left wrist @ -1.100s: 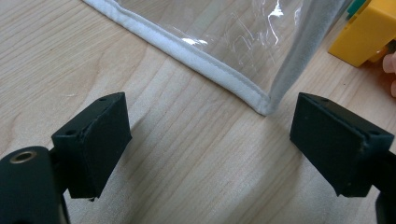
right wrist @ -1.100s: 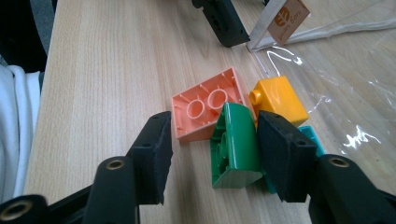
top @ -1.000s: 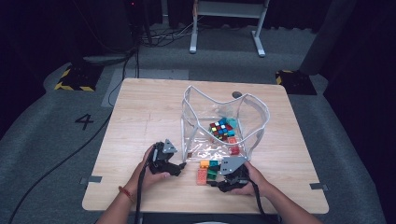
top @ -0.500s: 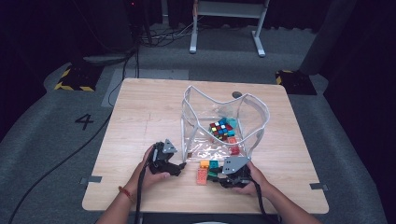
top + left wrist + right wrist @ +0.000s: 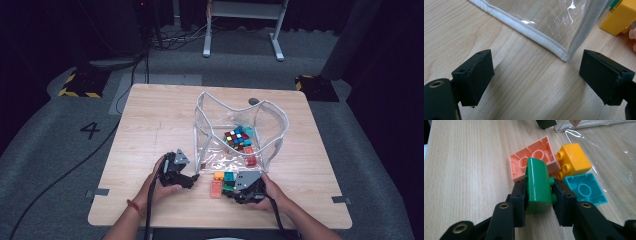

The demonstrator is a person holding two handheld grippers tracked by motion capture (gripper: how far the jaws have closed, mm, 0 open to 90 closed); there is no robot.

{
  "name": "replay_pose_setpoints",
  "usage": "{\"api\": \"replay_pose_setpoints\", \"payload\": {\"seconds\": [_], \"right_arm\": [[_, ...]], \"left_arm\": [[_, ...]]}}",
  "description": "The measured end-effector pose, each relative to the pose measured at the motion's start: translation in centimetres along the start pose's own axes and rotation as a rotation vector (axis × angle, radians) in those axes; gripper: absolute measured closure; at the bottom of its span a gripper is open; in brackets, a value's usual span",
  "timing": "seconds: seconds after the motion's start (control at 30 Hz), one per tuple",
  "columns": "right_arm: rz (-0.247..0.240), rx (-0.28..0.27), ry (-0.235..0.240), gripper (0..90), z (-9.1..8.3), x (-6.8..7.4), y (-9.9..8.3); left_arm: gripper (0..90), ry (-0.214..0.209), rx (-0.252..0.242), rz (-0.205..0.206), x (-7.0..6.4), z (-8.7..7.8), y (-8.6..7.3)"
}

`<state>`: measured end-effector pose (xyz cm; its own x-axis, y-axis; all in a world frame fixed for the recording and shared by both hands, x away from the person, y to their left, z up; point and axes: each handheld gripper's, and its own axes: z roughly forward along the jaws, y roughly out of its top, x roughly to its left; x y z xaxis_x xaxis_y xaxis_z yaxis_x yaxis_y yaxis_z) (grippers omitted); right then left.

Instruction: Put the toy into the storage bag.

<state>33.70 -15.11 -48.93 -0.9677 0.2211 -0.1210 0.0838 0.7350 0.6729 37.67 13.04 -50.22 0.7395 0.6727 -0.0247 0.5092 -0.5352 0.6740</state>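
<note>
Black claw (image 5: 539,195) with brass screws; red wristband (image 5: 134,206).

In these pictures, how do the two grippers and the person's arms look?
Both grippers are black with two blocky black jaws. The left gripper and right gripper each carry a grey three-cornered plate on top, and a black cable trails from each. Brass-coloured screws show near the jaw bases. The forearms are bare; a red band circles the left wrist.

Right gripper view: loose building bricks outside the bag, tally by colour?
Green brick, clamped in the right tongs: 1
Salmon-pink brick, hollow side up: 1
Yellow brick: 1
Turquoise brick, hollow side up: 1
Total: 4
</note>
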Motion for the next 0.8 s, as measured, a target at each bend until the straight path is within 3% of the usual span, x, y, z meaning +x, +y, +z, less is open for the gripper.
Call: {"api": "replay_pose_setpoints", "payload": {"seconds": [0.2, 0.3, 0.4, 0.43, 0.5, 0.53, 0.6, 0.77, 0.8], "right_arm": [[-0.006, -0.016, 0.003, 67.1, -0.3, 0.0, -0.1], [0.040, -0.027, 0.004, 67.2, -1.0, -0.1, -0.4], [0.047, -0.050, 0.001, 67.2, -2.5, -0.9, -1.0], [0.016, -0.078, -0.007, 67.2, -2.9, -1.4, -1.3], [0.049, -0.063, -0.027, 67.2, -4.1, -1.7, -1.9], [0.027, -0.081, -0.034, 67.3, -4.5, -2.0, -2.1], [0.029, -0.085, -0.065, 67.2, -5.7, -2.6, -2.8], [0.085, -0.082, -0.131, 67.3, -9.5, -4.3, -5.2], [0.118, -0.089, -0.148, 67.3, -10.1, -4.7, -5.7]], "left_arm": [[12.4, -0.002, 0.001, -0.001, 0.0, 0.0, 0.0], [12.4, -0.002, 0.001, -0.004, 0.0, 0.0, 0.0], [12.4, -0.002, 0.001, -0.001, 0.0, 0.0, 0.0], [12.4, -0.002, 0.001, -0.003, 0.0, 0.0, 0.0], [12.4, -0.002, 0.001, -0.002, 0.0, 0.0, 0.0], [12.4, -0.002, 0.001, -0.005, 0.0, 0.0, 0.0], [12.4, -0.002, 0.001, -0.002, 0.0, 0.0, 0.0], [12.4, -0.002, 0.001, -0.002, 0.0, 0.0, 0.0], [12.4, 0.003, 0.001, 0.000, 0.0, 0.0, 0.0]]}}
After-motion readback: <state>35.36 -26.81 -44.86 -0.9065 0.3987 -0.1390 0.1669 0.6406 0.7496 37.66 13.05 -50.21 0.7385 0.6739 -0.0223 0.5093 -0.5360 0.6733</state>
